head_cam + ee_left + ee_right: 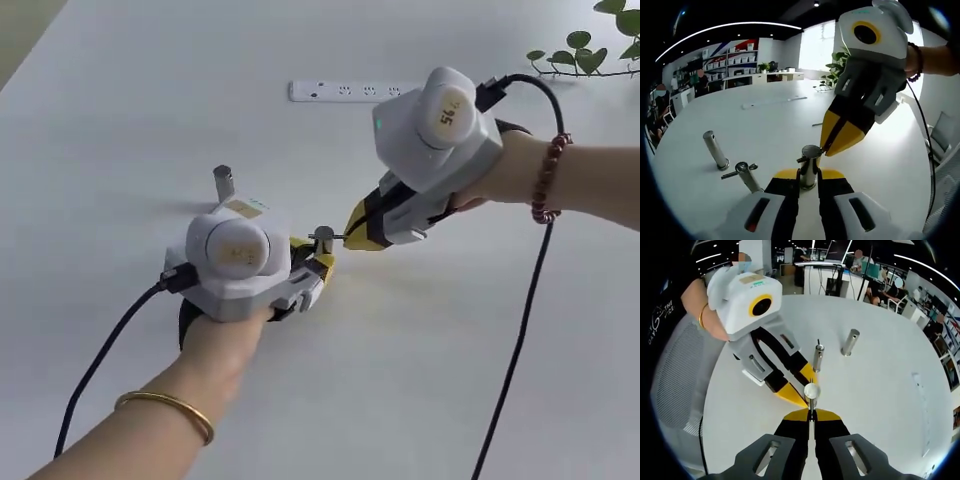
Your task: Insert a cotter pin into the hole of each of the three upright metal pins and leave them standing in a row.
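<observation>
Three metal pins stand near the middle of the white worktop [110, 130], well away from its edges. Start at the left of the left gripper view. The first pin [715, 148] stands by itself. Near it, to the right, stands the second pin [750, 180], and a fitted cotter pin [734, 173] goes sideways through its top.

Next is the left gripper [809, 176]. Its two jaws are closed tight around the low part of the third pin [810, 154], which stands straight up between the yellow tips. The left hand [225, 345], with a gold bangle [168, 408] on its wrist, holds this gripper from the near edge of the worktop.

To the right is the right gripper [832, 146]. It points down at a slant from above, and its yellow tips are squeezed together on a thin cotter pin [811, 403]. This cotter pin is at the hole near the top of the third pin — a tiny dark end pokes out on the pin's other side. The two grippers are very close, with just the third pin between them. The right hand [500, 175], with a bead bracelet [548, 180] on its wrist, holds this gripper.

Farther back, toward the far edge of the worktop, a white power strip [350, 91] lies flat. At the far right corner are some green leaves [585, 50]. A black cable [520, 330] runs from the right gripper down to the near edge.
</observation>
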Demonstrator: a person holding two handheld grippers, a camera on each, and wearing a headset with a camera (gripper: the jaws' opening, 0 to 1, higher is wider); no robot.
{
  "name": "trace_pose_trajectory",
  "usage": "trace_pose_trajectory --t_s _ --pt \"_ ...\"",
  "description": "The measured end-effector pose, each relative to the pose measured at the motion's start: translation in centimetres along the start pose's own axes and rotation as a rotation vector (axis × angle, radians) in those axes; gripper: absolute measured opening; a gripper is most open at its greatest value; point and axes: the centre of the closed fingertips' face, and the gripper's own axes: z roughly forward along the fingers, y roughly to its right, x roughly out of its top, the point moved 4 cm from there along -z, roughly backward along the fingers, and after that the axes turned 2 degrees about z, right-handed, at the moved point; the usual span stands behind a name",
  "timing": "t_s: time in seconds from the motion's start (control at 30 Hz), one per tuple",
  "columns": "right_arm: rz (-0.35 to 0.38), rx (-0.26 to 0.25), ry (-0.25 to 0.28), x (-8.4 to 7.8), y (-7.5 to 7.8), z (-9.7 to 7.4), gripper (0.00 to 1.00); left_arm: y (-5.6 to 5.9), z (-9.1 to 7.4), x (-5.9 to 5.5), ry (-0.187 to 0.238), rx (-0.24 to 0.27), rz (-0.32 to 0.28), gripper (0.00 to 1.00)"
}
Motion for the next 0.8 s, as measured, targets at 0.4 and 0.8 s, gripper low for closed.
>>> trace_pose_trajectory --t_s 0.4,0.8 --pt "-0.016 -0.001 0.005 0.6 0.0 0.6 0.0 0.1 0.1 -0.5 -0.008 0.007 -0.026 0.12" --pt "0.014 -0.026 0.026 0.6 -0.2 -0.4 0.05 0.1 0.1 -0.6 -0.011 0.012 -0.033 0.12"
